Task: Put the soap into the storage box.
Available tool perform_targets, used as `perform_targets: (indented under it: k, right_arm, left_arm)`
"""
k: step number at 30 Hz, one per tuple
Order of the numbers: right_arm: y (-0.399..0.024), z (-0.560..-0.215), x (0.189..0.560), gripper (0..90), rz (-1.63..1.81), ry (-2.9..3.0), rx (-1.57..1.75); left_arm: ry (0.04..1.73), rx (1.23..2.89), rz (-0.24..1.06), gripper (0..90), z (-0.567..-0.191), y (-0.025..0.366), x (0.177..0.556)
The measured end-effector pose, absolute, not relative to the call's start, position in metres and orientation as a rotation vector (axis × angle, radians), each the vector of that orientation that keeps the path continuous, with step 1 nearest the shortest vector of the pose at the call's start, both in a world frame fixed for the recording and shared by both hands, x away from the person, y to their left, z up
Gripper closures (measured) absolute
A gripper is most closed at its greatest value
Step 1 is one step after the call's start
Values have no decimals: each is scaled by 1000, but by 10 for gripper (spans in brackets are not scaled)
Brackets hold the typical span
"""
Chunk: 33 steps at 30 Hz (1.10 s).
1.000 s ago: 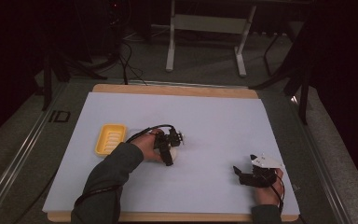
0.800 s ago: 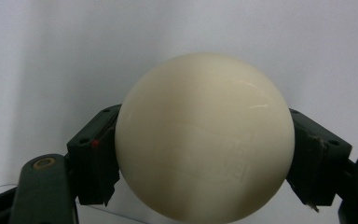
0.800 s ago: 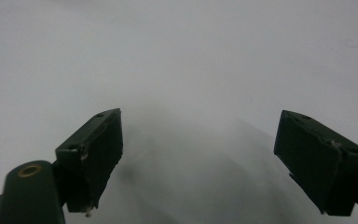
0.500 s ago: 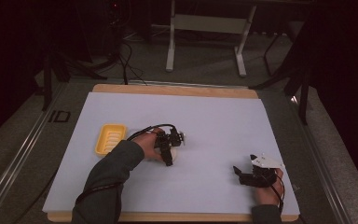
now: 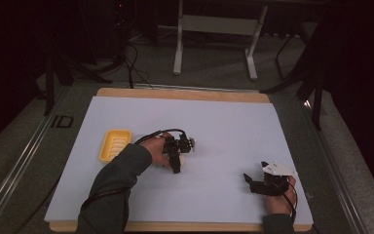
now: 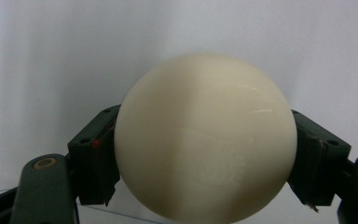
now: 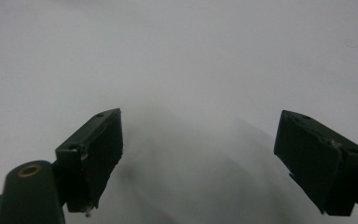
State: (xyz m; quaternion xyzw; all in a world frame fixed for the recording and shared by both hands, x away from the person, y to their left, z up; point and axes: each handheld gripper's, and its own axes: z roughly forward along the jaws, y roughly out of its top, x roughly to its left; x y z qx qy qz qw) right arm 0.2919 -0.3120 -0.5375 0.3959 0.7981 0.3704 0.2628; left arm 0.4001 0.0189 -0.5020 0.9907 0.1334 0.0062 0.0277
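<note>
Left gripper view has the left gripper clamped on a cream ball, lift pending I judge, while the right gripper gapes wide, empty.

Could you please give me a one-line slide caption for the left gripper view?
Left gripper clamps a cream ball between its jaws above the white table sheet.

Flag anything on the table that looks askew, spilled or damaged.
Nothing stands out. The yellow tray lies flat on the white sheet, the left gripper holds a cream ball squarely, and the right gripper is open.
</note>
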Motion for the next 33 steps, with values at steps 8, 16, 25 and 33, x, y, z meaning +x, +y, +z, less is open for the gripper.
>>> perform_targets:
  k: [8,16,25,33]
  right_arm:
    - [-312,-537,292,154,1003,2159,1071]
    - [-312,-537,292,154,1002,2159,1070]
    - [-312,-537,292,154,1002,2159,1070]
    - [-312,-537,292,154,1001,2159,1069]
  left_arm:
    - [385,3073,28,235,-501,17,400]
    - [379,3074,31,235,-494,19,400]
    - [380,3063,49,235,-486,22,402]
    - [390,3064,66,235,-478,26,403]
